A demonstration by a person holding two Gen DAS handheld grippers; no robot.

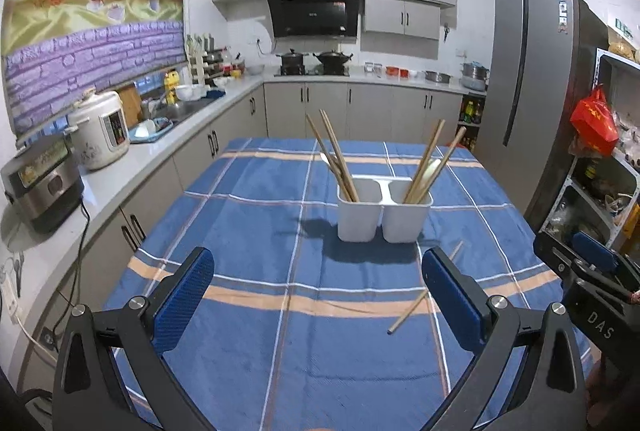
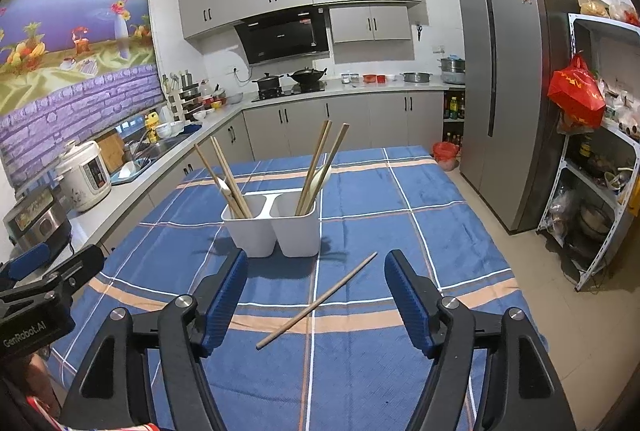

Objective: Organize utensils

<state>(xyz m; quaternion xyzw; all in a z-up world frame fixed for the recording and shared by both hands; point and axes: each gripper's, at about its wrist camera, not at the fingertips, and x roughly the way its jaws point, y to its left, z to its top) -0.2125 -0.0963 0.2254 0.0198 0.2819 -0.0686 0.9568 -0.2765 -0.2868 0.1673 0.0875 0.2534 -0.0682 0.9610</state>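
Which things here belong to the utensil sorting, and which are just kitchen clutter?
Job:
loose chopstick on the tablecloth
white holder
chopsticks and spoons already in it

Lying about:
rice cooker
pots on the stove
red bag
fridge

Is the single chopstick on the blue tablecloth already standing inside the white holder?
No, the loose chopstick lies flat on the blue tablecloth, in front of the white two-compartment holder and apart from it.

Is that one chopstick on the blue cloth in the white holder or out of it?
Out. The chopstick lies flat on the tablecloth, in front of the holder.
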